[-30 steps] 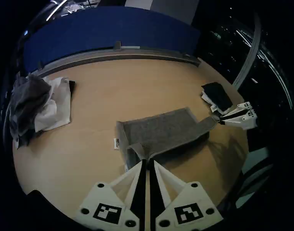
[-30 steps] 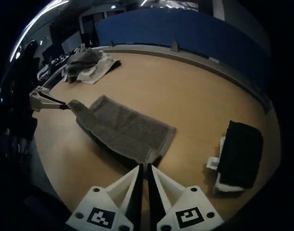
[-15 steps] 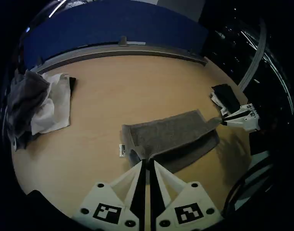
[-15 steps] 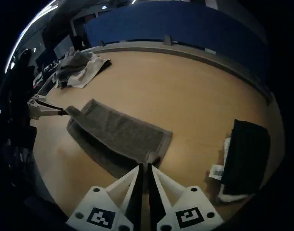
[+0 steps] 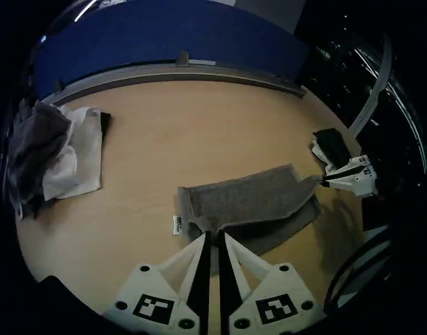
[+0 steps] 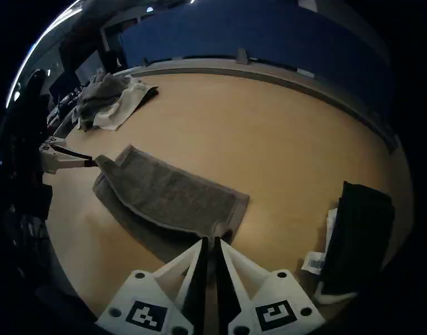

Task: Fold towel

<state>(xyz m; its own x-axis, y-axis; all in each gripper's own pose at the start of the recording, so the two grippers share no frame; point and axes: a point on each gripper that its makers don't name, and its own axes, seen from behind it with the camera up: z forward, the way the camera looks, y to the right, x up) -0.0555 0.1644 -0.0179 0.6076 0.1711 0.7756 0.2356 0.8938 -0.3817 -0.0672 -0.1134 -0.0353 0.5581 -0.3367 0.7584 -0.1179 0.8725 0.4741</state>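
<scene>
Two grippers each pinch a corner of one grey towel [image 5: 252, 198], which lies doubled over near the front edge of a wooden table [image 5: 174, 128].

In the left gripper view, a heap of cloths [image 5: 48, 151], grey and white, sits at the far left of the table, well apart from the towel. A blue screen [image 5: 157, 39] runs along the back edge. Just left of the towel's near corner, a small white label [image 5: 179, 224] lies flat on the wood. The left gripper [image 5: 212, 234] comes in from the bottom, its fingers drawn almost together with the towel's near corner caught between them. The towel stretches to the right from there, its upper layer resting on a lower layer that sticks out along the near side. At the right end, the right gripper [image 5: 324, 178] has its fingers closed on the other corner. Just behind it lies a folded black cloth [image 5: 332, 145].

In the right gripper view, the left gripper [image 6: 92, 163] reaches in from the far left and nips the towel's [image 6: 174, 192] far corner. The heap of cloths [image 6: 110, 97] lies beyond it. The right gripper [image 6: 210, 241] rises from the bottom, fingers nearly touching, with the near corner held between the tips and raised a little. To the right, apart from the towel, the black cloth [image 6: 359, 234] rests on a white cloth [image 6: 325, 262].
</scene>
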